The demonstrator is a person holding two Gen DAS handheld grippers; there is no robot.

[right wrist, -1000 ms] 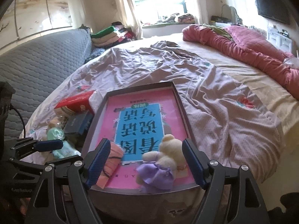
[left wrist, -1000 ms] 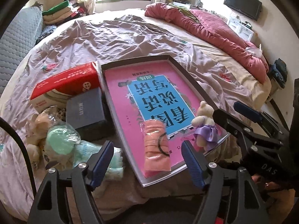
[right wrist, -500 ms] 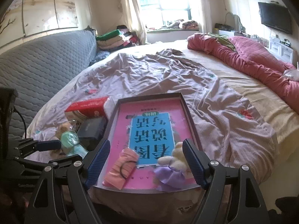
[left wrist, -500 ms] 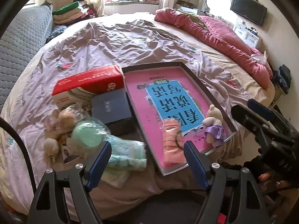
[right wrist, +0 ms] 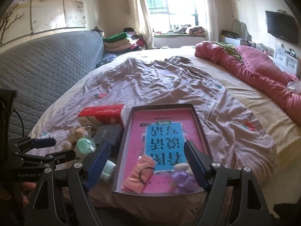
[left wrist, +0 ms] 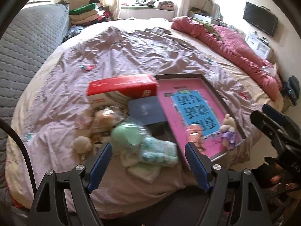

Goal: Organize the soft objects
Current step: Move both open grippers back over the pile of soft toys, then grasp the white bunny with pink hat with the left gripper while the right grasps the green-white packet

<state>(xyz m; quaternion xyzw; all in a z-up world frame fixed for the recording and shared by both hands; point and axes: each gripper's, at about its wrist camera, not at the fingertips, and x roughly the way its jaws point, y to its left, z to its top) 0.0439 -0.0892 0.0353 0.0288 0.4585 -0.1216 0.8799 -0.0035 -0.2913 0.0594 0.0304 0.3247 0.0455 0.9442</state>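
Observation:
A shallow tray (right wrist: 197,118) with a pink and blue book cover as its floor lies at the bed's near edge. In it sit a salmon pink pouch (right wrist: 139,175) with a black hair tie and a small plush bear in a purple dress (right wrist: 182,177). Left of the tray lie a mint green bagged soft toy (left wrist: 131,135), pale green folded cloth (left wrist: 160,150) and beige plush toys (left wrist: 82,143). My left gripper (left wrist: 148,160) hangs open above the green pile, holding nothing. My right gripper (right wrist: 145,160) is open above the tray's near end, empty.
A red and white box (left wrist: 122,88) and a dark blue box (left wrist: 146,111) lie beside the tray (left wrist: 214,88). The bed carries a wrinkled mauve sheet (right wrist: 150,82) and a rolled red quilt (right wrist: 254,71). A grey padded headboard (right wrist: 47,60) runs along the left.
Both grippers have pulled back and upward from the tray, and the objects look smaller. The left view has swung left, from the pink pouch to the green toy pile.

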